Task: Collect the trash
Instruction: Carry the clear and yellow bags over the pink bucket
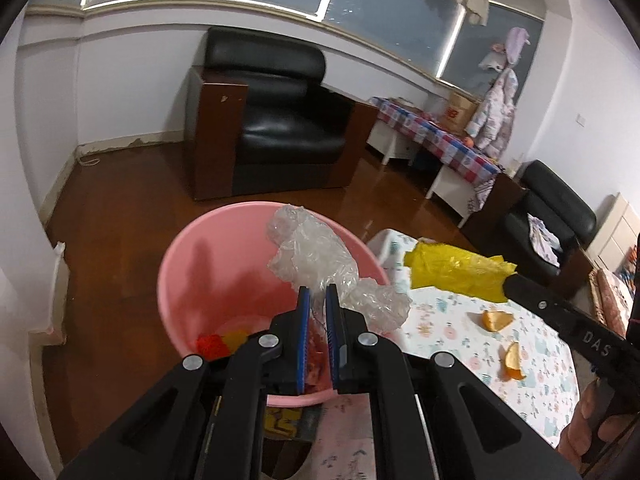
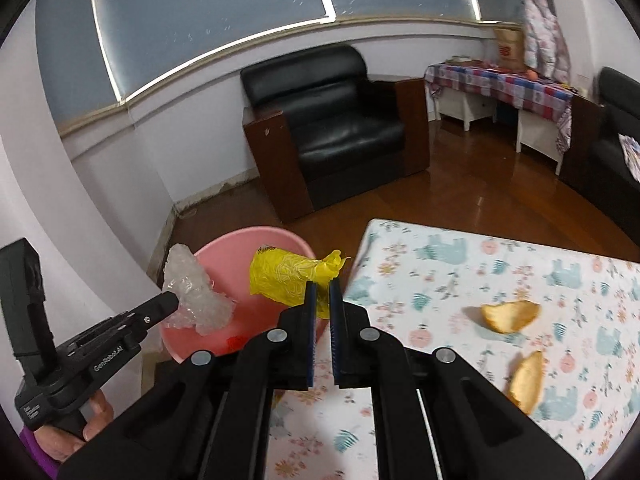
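- The left claw (image 1: 317,295) is seen at the lower centre of the left wrist view, clamped on a crumpled clear plastic wrap (image 1: 320,256).
- The clear plastic wrap is held above the open mouth of a pink bin (image 1: 200,256), which fills the centre of that frame and stands on the wooden floor (image 1: 120,200).
- Red and yellow scraps (image 1: 224,342) are visible at the bottom of the pink bin.
- The right claw (image 2: 323,290) is shown at the centre of the right wrist view, closed on a crumpled yellow plastic bag (image 2: 286,278).
- The yellow plastic bag is held over the near rim of the pink bin, just left of the tabletop (image 2: 520,264) edge.
- Two orange peel pieces (image 2: 510,314) are left lying on the patterned tabletop at the right of the frame, apart from each other.
- A black armchair (image 2: 340,120) is seen beyond the bin, in the upper middle of both views.
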Demonstrator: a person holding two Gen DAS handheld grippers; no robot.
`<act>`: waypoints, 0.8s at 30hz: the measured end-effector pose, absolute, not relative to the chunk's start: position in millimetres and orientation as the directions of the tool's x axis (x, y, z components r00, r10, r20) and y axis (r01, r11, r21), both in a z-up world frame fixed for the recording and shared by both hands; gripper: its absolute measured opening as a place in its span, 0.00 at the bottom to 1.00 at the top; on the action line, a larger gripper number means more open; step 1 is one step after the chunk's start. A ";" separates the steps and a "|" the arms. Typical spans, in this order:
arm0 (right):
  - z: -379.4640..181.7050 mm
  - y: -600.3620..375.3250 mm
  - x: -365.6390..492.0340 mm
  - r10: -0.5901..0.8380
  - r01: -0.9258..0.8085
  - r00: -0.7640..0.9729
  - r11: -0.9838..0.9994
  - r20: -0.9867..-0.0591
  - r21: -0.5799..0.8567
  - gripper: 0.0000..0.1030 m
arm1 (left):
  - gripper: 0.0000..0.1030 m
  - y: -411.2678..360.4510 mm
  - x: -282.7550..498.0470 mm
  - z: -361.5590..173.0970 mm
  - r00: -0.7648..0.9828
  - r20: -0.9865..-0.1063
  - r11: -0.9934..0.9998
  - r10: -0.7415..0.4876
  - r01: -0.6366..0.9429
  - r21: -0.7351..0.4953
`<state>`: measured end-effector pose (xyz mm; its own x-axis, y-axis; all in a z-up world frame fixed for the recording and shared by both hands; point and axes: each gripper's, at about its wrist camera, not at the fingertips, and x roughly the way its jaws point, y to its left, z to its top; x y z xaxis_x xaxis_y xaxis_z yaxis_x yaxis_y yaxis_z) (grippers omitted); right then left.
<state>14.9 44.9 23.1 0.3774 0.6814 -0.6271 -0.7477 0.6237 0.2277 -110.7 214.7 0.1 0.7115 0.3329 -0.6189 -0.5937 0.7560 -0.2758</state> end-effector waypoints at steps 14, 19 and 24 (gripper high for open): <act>-10.3 115.7 4.1 0.595 -0.774 0.346 0.618 -0.726 0.139 0.06 | 0.07 243.3 -107.6 -25.9 0.652 -0.677 0.725 0.342 -0.642 -0.251; -18.5 125.6 3.5 0.567 -0.774 0.354 0.624 -0.743 0.107 0.06 | 0.07 252.5 -105.5 -35.0 0.637 -0.692 0.717 0.340 -0.652 -0.247; -25.3 131.9 3.4 0.548 -0.776 0.356 0.625 -0.757 0.088 0.06 | 0.07 259.1 -101.9 -43.2 0.624 -0.705 0.712 0.337 -0.659 -0.243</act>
